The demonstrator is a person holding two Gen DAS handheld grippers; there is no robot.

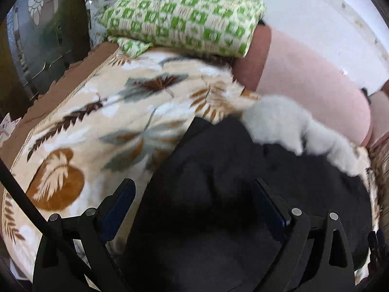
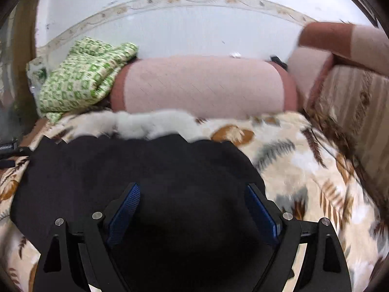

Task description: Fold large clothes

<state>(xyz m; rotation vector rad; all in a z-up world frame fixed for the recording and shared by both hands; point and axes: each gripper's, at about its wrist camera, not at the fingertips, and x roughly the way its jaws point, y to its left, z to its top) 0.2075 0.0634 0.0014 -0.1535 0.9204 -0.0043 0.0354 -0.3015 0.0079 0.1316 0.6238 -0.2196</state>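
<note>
Our left gripper and right gripper both gape wide above the black coat spread on the leaf-print blanket. If we pinch only its fluffy white collar, the heavy cloth may slip and bunch.

Garment on blanket, bolster behind, folded cloth left.
</note>
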